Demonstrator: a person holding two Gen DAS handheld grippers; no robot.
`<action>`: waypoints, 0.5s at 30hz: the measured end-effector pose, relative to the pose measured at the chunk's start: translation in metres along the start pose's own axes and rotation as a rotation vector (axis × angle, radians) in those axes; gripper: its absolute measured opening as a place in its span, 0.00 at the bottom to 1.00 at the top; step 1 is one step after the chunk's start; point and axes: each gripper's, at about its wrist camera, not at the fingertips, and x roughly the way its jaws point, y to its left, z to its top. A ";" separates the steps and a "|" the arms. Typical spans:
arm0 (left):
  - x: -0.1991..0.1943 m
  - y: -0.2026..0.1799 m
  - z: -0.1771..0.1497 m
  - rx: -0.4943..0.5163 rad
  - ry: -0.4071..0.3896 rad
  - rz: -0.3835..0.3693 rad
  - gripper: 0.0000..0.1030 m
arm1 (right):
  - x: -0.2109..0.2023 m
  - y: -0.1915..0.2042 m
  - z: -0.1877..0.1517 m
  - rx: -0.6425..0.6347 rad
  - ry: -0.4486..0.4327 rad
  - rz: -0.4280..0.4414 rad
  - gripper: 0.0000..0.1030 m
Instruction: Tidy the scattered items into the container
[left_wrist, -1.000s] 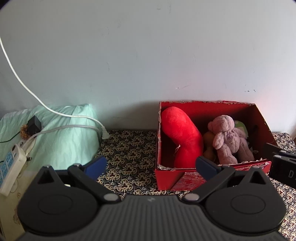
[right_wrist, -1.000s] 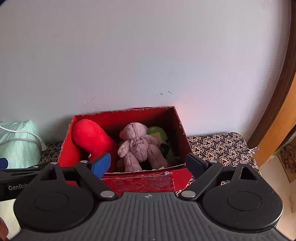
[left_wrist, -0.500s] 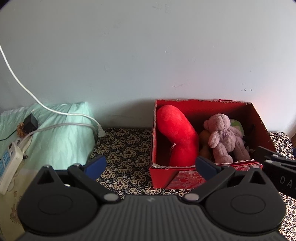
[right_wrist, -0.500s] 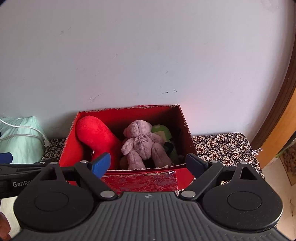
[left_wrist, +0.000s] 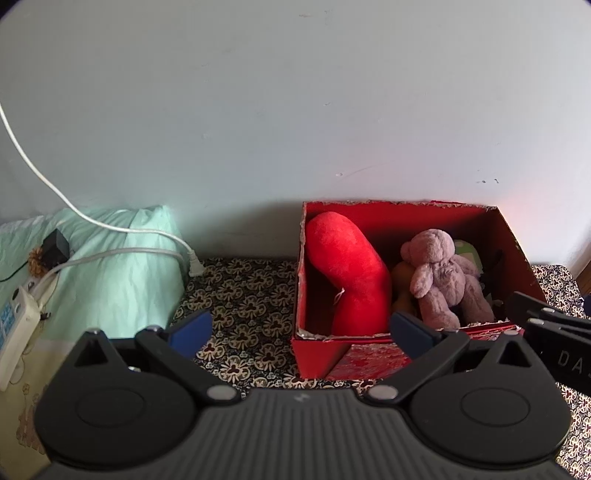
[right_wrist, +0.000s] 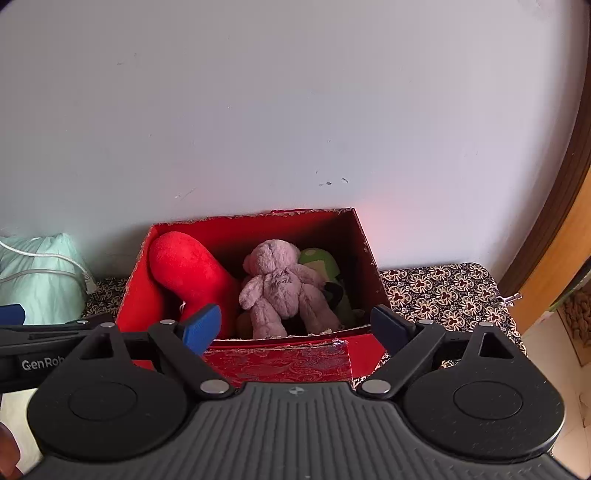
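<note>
Readable text: "GenRob", cut off, on the left tool's side as seen from the right wrist view; "DA" plus a partial letter on the right tool's side as seen from the left wrist view. No other writing legible.

Left tool (left_wrist: 301, 326): blue pads (left_wrist: 192, 326) wide apart, nothing between them. Right tool (right_wrist: 293, 326): pads (right_wrist: 201, 326) also wide apart, empty.

Box (left_wrist: 314, 354) was red, open-topped, against the wall (left_wrist: 295, 110), sitting on a patterned cloth (left_wrist: 240, 295). It lay ahead of both tools: right of centre for the left one, roughly centred for the right one, with its front wall (right_wrist: 280, 360) just beyond the pads.

Inside the box: red plush (left_wrist: 349, 266) at the left end, leaning up toward the left wall; purple bear (left_wrist: 441, 273) right of it, upright, facing away; green toy (right_wrist: 325, 266) behind the bear, mostly hidden; something orange (left_wrist: 400, 284) between plush and bear, can't identify.

Left of the box, well apart: mint pillow (left_wrist: 110, 266) with white cables (left_wrist: 110, 229) over it, black adapter (left_wrist: 55, 245), power strip (left_wrist: 14, 325) at the far left edge.
</note>
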 end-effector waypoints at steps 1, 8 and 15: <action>0.000 0.000 0.000 0.001 0.000 0.000 1.00 | 0.000 0.000 0.000 0.002 -0.001 0.000 0.88; 0.003 -0.001 0.003 0.005 -0.006 -0.007 1.00 | 0.001 0.000 0.001 0.005 -0.001 -0.006 0.88; 0.003 0.000 0.008 0.000 -0.018 -0.023 0.99 | 0.002 -0.001 0.003 0.009 -0.006 -0.009 0.88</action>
